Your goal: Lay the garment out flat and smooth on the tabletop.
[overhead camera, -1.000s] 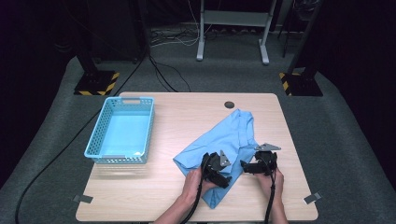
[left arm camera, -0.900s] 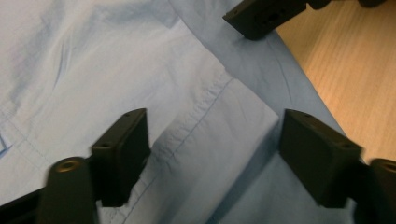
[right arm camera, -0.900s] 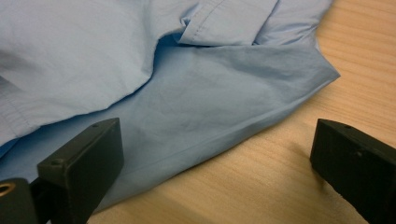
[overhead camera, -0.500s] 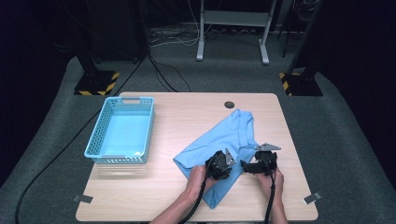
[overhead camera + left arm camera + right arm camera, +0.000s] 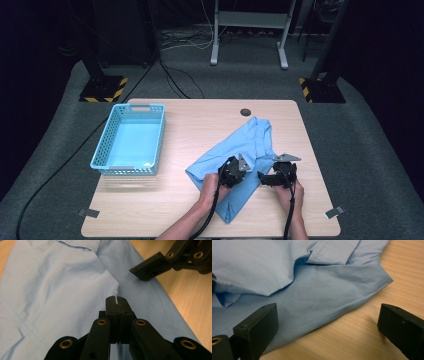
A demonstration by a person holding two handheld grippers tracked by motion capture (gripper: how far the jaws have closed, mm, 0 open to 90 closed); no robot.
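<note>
High view showed a wooden table (image 5: 200,215) with a light blue shirt (image 5: 250,145) lying crumpled on its right half, and a light blue plastic basket (image 5: 129,145) well apart on the left. Both of the person's hands came in from the bottom edge. The left gripper (image 5: 116,300) had just been closing, and its jaws were pressed together on a raised fold of the shirt, a sliver of cloth showing between the pads. The right gripper (image 5: 324,322) rested just beside it, jaws spread wide, straddling the shirt's edge and bare table, gripping nothing.
</note>
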